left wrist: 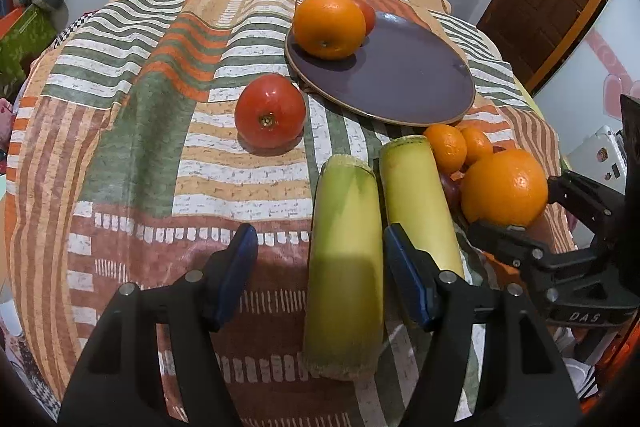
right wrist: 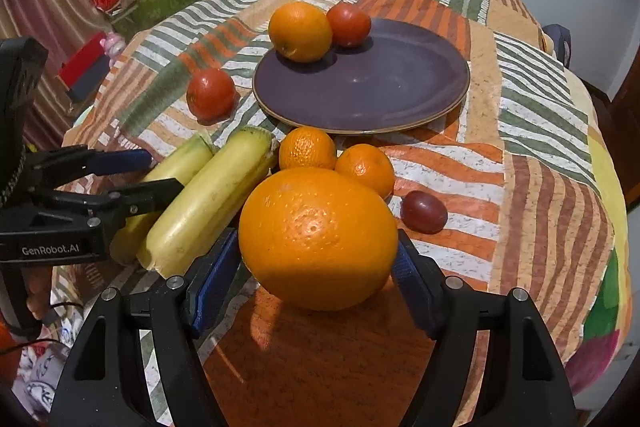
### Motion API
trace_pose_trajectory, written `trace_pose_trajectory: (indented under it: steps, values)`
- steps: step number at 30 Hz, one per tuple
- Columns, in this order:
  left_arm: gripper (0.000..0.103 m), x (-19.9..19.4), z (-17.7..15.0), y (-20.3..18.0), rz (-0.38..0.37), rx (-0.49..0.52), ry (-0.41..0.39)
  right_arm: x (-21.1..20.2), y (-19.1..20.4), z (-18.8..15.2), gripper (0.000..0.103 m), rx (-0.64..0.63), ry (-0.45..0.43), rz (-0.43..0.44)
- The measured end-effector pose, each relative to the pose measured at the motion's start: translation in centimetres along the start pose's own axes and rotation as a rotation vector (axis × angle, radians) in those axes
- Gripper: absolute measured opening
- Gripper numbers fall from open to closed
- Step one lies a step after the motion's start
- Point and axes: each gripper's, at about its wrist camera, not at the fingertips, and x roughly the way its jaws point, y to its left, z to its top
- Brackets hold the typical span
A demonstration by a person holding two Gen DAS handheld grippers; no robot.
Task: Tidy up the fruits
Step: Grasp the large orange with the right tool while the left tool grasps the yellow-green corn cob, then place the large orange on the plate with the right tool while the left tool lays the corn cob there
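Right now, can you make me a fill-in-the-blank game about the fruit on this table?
1. The plate is colored ____.
2. On the plate sit one orange and one ____.
3. The right gripper has its fingers around a big ____.
4. The left gripper hovers open over a yellow-green ____.

Missing words: purple; tomato; orange; banana

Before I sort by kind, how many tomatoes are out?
2: one tomato on the purple plate beside an orange; the other tomato on the tablecloth left of the plate. More may be hidden.
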Motion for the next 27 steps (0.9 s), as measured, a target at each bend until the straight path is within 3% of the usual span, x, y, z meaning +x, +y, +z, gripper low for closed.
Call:
trace_pose_trajectory:
  steps: [4, 13, 27]
  values:
    - [0.065, 0.5, 0.1, 0.1, -0.003, -0.003, 0.009, -0.2, -0.4, 0.0, 0.071, 0.018, -0.012, 0.012]
    - [0.038, 0.8, 0.2, -0.6, -0.066, 0.003, 0.021, -0.6, -0.5, 0.0, 0.067, 0.025, -0.036, 0.023]
    - [0.037, -1.5, 0.3, 0.2, -0.045, -0.007, -0.016, -2.5, -1.3, 0.6, 0.067, 0.045, -0.087, 0.033]
